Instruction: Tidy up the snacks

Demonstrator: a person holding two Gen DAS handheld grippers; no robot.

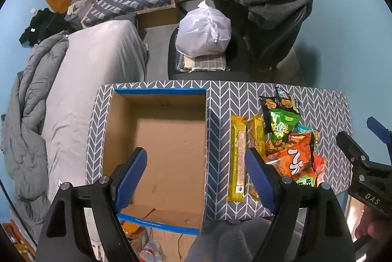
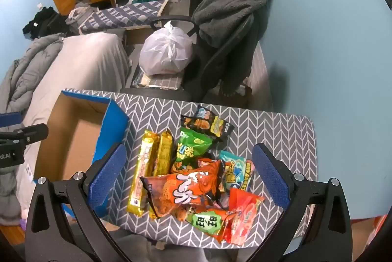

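Note:
An empty cardboard box (image 1: 169,137) with a blue rim stands on the left of the small table, also visible as the box (image 2: 71,137) in the right wrist view. Right of it lies a pile of snacks: two long yellow bars (image 1: 237,159) (image 2: 144,171), a green bag (image 2: 192,147), a black bag (image 2: 208,123), a large orange bag (image 2: 186,191) and several more packets. My left gripper (image 1: 196,169) hangs open above the box's right wall, nothing between its fingers. My right gripper (image 2: 189,178) hovers open over the snack pile, the orange bag below the gap, untouched.
The table carries a grey chevron cloth (image 2: 276,129). Behind it stands an office chair (image 1: 274,24) draped with dark clothes, a white plastic bag (image 1: 204,29) on its seat. A bed with grey bedding (image 1: 80,80) runs along the left. Bottles (image 1: 149,249) lie on the floor below.

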